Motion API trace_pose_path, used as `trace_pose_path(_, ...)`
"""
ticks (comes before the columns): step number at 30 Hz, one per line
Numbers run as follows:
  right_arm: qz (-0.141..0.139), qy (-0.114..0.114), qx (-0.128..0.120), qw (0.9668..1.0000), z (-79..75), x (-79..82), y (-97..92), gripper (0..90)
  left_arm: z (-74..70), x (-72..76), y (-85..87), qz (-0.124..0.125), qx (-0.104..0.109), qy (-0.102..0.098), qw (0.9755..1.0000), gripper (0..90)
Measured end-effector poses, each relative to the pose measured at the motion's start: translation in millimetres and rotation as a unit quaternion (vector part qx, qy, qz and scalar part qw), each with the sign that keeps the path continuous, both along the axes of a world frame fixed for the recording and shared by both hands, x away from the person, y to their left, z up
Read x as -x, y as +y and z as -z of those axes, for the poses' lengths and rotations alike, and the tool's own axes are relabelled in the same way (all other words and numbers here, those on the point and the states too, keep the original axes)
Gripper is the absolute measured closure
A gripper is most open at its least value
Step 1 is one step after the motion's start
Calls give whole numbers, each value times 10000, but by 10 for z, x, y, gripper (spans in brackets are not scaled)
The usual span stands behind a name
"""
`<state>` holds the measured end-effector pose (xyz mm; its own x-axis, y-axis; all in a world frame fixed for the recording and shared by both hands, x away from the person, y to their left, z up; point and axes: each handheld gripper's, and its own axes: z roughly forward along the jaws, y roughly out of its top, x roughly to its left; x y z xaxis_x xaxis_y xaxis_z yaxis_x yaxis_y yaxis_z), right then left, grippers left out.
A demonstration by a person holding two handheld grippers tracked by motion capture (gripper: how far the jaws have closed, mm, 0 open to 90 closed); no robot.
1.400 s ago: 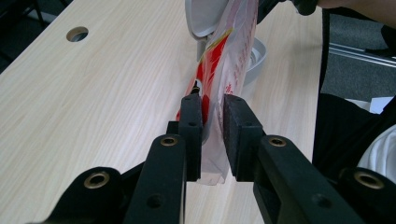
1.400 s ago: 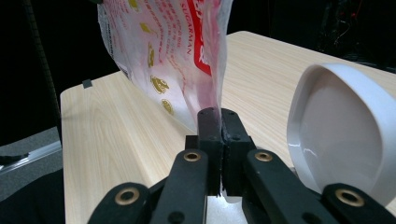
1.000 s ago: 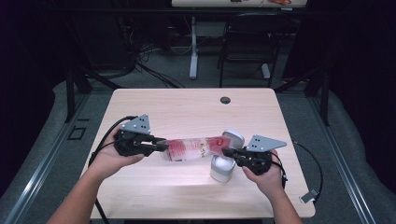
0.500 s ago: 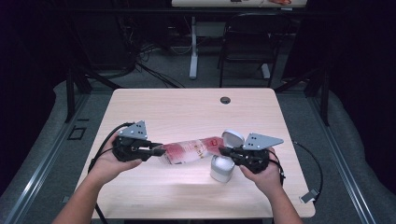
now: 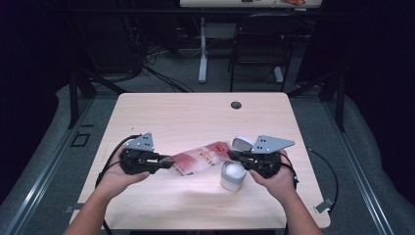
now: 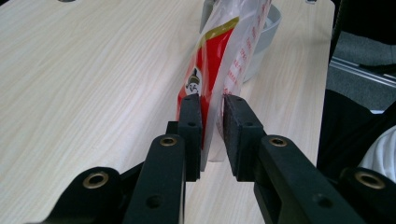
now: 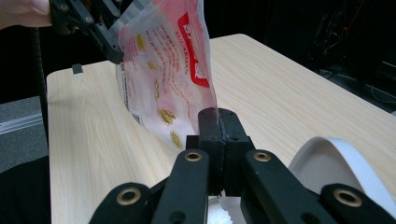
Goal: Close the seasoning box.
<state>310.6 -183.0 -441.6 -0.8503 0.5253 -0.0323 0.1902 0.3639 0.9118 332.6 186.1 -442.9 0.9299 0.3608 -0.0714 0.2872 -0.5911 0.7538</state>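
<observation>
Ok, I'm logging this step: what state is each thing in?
Bag: held off the table between both grippers, sagging.
Left gripper: jaws either side of one bag end; grip unclear.
Right gripper: shut on the other end.
Container: upright on the table, lid flipped open.

Your left gripper [image 6: 212, 133] on the snack bag

Its two black jaws stand either side of the red and clear bag [image 6: 219, 70], whose edge runs between them above the wooden table [image 6: 93, 70]; a grey bowl [image 6: 266, 35] sits behind, near the far edge.
</observation>
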Motion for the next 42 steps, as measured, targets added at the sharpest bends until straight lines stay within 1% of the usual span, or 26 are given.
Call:
trace_pose_path(6,-39,4,3,10000,-24,-9,38,898,113,5,18,-37,79,76,9999,777)
trace_pose_path(7,-44,7,45,10000,-30,-12,42,898,127,5,20,-31,84,87,9999,777)
trace_pose_path(9,-51,23,27,10000,-33,-17,57,898,145,8,28,-37,65,82,9999,777)
trace_pose_path(11,-64,20,33,10000,-41,-22,67,898,163,16,32,-62,96,99,9999,776)
trace_pose_path(15,-71,9,37,10000,-58,-24,86,898,196,34,36,-62,123,80,9999,775)
trace_pose_path(20,-95,1,45,9999,-89,-29,109,898,248,63,20,-89,64,34,9999,771)
trace_pose_path(21,-99,2,50,9999,-94,-30,115,898,265,68,18,-109,95,54,9999,770)
trace_pose_path(28,-124,-47,111,9999,-142,-35,154,897,328,92,10,-160,94,33,9998,770)
trace_pose_path(35,-135,-37,161,9998,-168,-44,194,896,430,140,13,-210,249,30,9995,782)
trace_pose_path(36,-145,-39,174,9997,-169,-45,202,896,442,146,22,-208,256,44,9994,785)
trace_pose_path(37,-152,-33,207,9997,-173,-45,208,896,459,149,28,-200,308,64,9993,786)
trace_pose_path(42,-180,-31,212,9996,-189,-46,244,896,472,158,44,-203,310,66,9993,797)
